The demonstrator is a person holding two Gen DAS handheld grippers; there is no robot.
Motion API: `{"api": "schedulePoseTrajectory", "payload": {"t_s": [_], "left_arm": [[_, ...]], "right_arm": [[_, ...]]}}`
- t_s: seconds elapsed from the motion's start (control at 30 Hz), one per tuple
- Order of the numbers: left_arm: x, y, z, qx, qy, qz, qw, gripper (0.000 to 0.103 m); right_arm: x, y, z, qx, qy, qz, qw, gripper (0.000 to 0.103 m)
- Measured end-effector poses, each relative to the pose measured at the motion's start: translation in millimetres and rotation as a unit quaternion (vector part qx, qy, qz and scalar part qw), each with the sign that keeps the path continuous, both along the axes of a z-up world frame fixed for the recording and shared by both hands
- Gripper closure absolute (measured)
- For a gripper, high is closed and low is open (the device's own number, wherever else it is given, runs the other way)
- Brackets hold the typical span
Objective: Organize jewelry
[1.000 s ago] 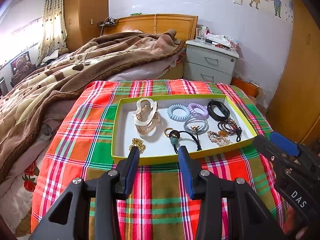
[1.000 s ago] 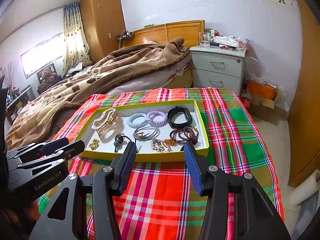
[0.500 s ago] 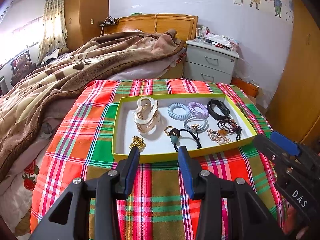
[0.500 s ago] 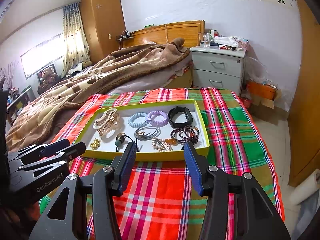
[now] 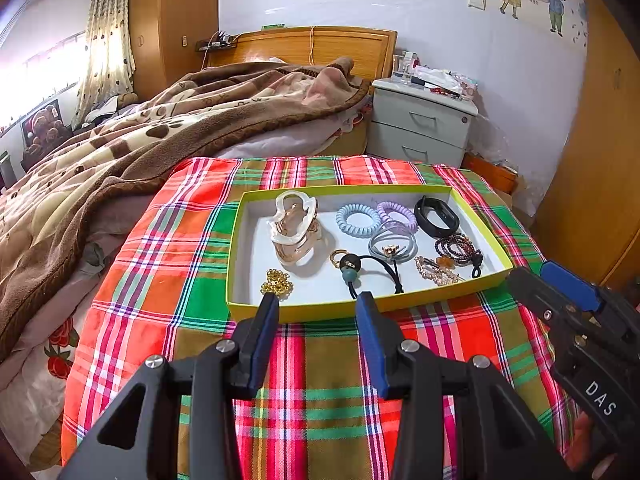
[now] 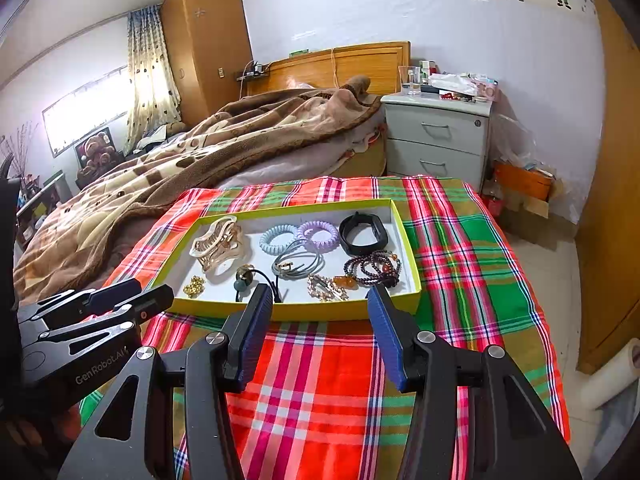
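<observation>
- Hovering short of the tray's [image 5: 362, 309] near rim, the left gripper [image 5: 316, 306] has its fingers spread, holding nothing.
- The right gripper [image 6: 320, 300] hangs beside it, fingers likewise spread and empty.
- The tray sits mid-cloth [image 5: 168, 256] on the bed's foot end.
- Tray, left side: claw clip [image 5: 294, 232]; gold chain [image 5: 277, 282] at the near-left corner.
- Far edge: blue coil [image 5: 357, 220], purple coil [image 5: 396, 213], black band [image 5: 436, 216].
- Near-right corner: bead bracelet [image 5: 460, 249].
- Centre: black hair tie [image 5: 372, 272].
</observation>
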State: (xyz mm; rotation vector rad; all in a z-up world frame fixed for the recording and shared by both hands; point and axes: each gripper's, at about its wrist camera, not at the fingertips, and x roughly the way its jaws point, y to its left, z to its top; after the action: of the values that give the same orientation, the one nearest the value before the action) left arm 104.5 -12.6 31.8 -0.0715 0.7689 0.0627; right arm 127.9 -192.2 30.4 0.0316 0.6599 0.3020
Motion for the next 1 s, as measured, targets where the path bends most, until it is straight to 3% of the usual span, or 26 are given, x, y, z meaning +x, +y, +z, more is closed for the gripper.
{"api": "schedulePoseTrajectory", "payload": {"t_s": [1.0], "left_arm": [[-2.7,2.6,-0.3,-0.008,0.005,0.003,1.0000,0.061]], "right_arm": [[-1.8,0.4,2.6,0.000,-0.002,0.001,1.000,0.053]]}}
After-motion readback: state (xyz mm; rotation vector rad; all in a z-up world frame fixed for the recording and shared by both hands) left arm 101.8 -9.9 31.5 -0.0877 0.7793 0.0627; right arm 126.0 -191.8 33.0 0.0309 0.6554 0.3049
